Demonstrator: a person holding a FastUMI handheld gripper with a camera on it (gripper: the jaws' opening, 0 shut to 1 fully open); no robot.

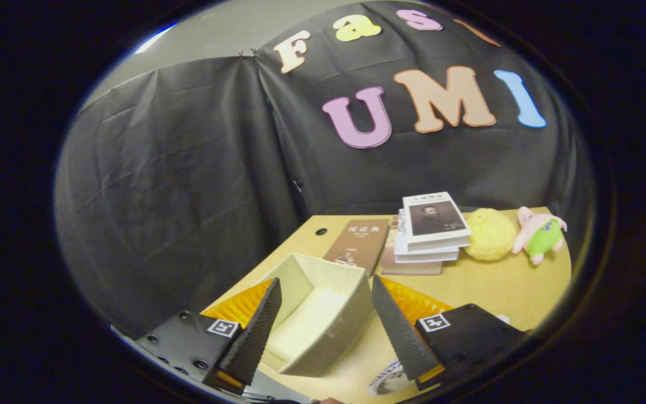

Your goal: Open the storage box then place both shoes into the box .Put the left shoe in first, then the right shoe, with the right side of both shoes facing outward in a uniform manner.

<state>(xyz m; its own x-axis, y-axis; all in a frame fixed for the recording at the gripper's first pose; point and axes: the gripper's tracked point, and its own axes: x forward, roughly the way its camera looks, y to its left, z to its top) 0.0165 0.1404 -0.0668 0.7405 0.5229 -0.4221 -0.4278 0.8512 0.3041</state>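
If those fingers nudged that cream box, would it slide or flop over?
The box, lying between the open gripper's fingers, looks like fabric with thin walls, so it would probably flex a bit. It appears empty, so likely light and apt to slide on the smooth table. It sits low and wide, so tipping seems unlikely.

Storage box (323, 306): matt cream fabric, stiff sides, fine weave. Surface (502, 286): smooth pale wood laminate, low sheen. Stacked books (432, 233): paper covers, slightly glossy. Yellow plush ball (490, 234): fuzzy pile. Gripper (326, 325), its jaws spread apart: ribbed fingers (258, 331). Booth wall (177, 168): matt creased cloth.
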